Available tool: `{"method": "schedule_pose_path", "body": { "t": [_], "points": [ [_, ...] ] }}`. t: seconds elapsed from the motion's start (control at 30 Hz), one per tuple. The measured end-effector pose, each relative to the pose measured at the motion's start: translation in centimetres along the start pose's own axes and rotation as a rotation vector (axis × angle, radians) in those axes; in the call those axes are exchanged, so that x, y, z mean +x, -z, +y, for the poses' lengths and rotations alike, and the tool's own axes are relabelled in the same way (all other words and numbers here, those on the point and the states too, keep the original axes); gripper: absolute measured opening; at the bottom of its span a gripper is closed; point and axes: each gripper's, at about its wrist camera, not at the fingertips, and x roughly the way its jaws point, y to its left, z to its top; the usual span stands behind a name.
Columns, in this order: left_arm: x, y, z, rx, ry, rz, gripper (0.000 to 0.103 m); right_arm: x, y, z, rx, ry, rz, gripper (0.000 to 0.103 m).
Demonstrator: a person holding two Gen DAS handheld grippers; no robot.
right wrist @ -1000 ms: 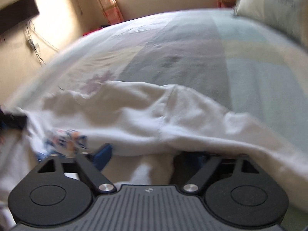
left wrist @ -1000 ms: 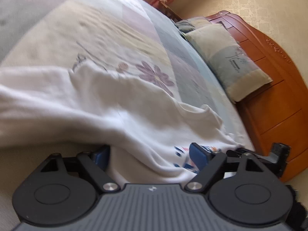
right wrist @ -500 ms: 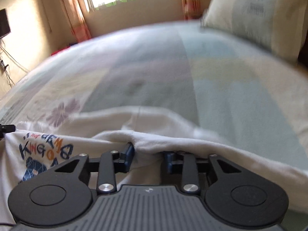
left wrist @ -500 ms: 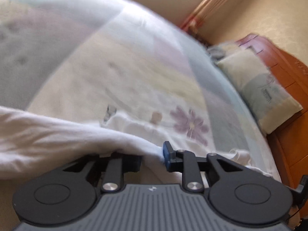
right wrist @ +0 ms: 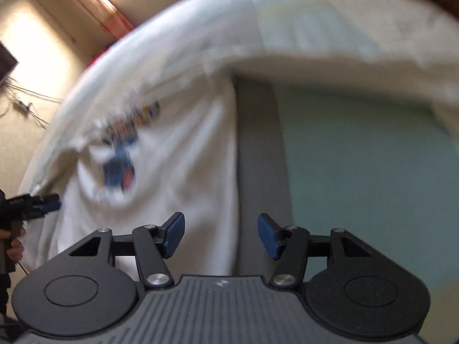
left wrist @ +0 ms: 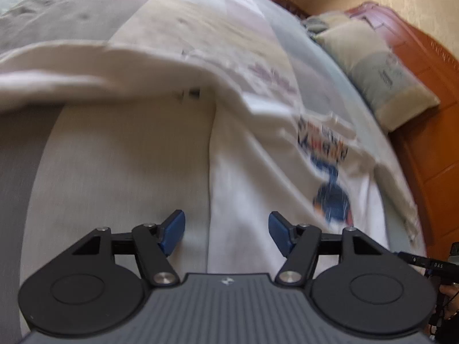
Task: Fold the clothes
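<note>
The white T-shirt (left wrist: 252, 177) lies spread on the bed (left wrist: 120, 157), its blurred blue and orange print (left wrist: 330, 172) facing up. In the left wrist view the left gripper (left wrist: 226, 233) hangs above the shirt's edge: its jaws have just been opening and now stand apart, with nothing pinched between the blue pads (left wrist: 172, 232). The shirt's straight side edge runs under this gap. In the right wrist view the right gripper (right wrist: 221, 233) is also parted after opening, empty, above the other side edge of the T-shirt (right wrist: 178, 157). A folded part of the cloth lies across farther away. A pillow (left wrist: 378, 71) leans against the wooden headboard (left wrist: 430, 132).
</note>
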Motion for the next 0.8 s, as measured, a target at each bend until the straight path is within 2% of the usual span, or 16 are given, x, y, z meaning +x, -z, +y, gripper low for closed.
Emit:
{"method": "schedule_pose_path", "body": {
  "t": [0.1,0.17,0.2,0.23,0.27,0.37,0.5,0.57,0.63,0.73,0.8],
  "points": [
    [0.0,1.0,-1.9,0.094,-0.066,0.014,0.066,0.1,1.1,0.4,-0.002,0.013,-0.031,0.061],
    [0.2,1.3,-3.2,0.134,-0.101,0.023,0.068,0.1,1.7,0.8,-0.006,0.021,-0.055,0.05],
    [0.4,1.4,-3.6,0.145,-0.116,0.025,0.07,0.2,2.1,0.9,-0.008,0.026,-0.067,0.034],
    [0.4,1.6,-3.9,0.156,-0.13,0.025,0.07,0.2,2.2,1.1,-0.012,0.042,-0.065,0.007],
    [0.4,1.9,-4.2,0.168,-0.144,0.024,0.07,0.4,2.4,1.2,-0.016,0.045,-0.053,0.005],
    [0.2,2.8,-4.8,0.203,-0.166,0.034,0.07,0.0,2.5,0.9,-0.026,0.046,-0.065,0.004],
    [-0.4,4.4,-5.4,0.288,-0.207,0.084,0.07,-1.9,2.8,-0.5,-0.016,0.079,-0.082,0.004],
    [-0.9,5.1,-5.5,0.328,-0.231,0.109,0.07,-2.3,3.0,-0.8,-0.01,0.081,-0.071,0.006],
    [-1.4,5.1,-5.6,0.324,-0.251,0.126,0.07,-2.8,2.9,0.1,-0.034,0.119,-0.081,0.015],
    [-2.6,4.5,-6.3,0.306,-0.242,0.091,0.07,-3.8,2.8,3.5,-0.178,0.096,-0.122,0.015],
    [-3.3,4.3,-7.5,0.319,-0.202,0.065,0.07,-3.6,3.0,6.5,-0.314,0.012,-0.101,0.017]
  ]
}}
